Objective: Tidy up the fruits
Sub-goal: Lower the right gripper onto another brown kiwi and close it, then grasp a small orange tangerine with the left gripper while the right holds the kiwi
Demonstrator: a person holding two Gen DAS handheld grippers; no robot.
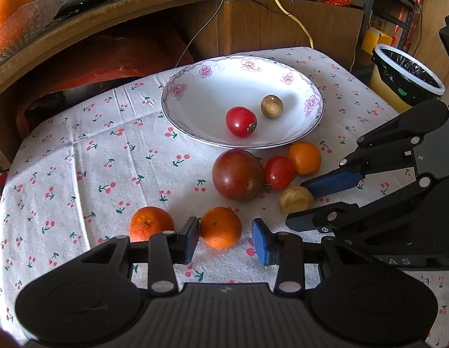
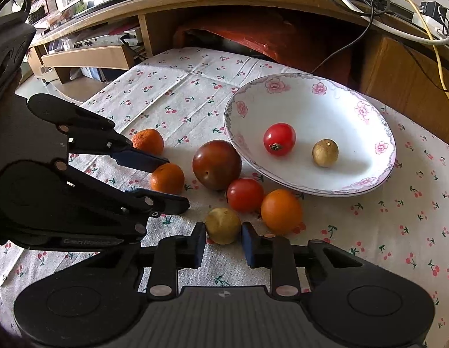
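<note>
Small orange (image 1: 221, 227) is sitting between the left gripper (image 1: 225, 240) jaws, which are standing open; left pad touching or just beside it, right pad apart. Yellowish fruit (image 2: 223, 225) is lying between the open right gripper (image 2: 223, 245) jaws, contact unclear. Ahead of both, the plate (image 1: 195, 87) is holding a red tomato (image 1: 241, 121) and a brown fruit (image 1: 271, 106) on the tabletop (image 1: 108, 150).

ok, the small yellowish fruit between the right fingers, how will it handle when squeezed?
The yellowish fruit looks round, so it may roll on the flat cloth if nudged. It looks small against the blue fingers, so an off-centre pinch could squirt it out. Probably light.
</note>
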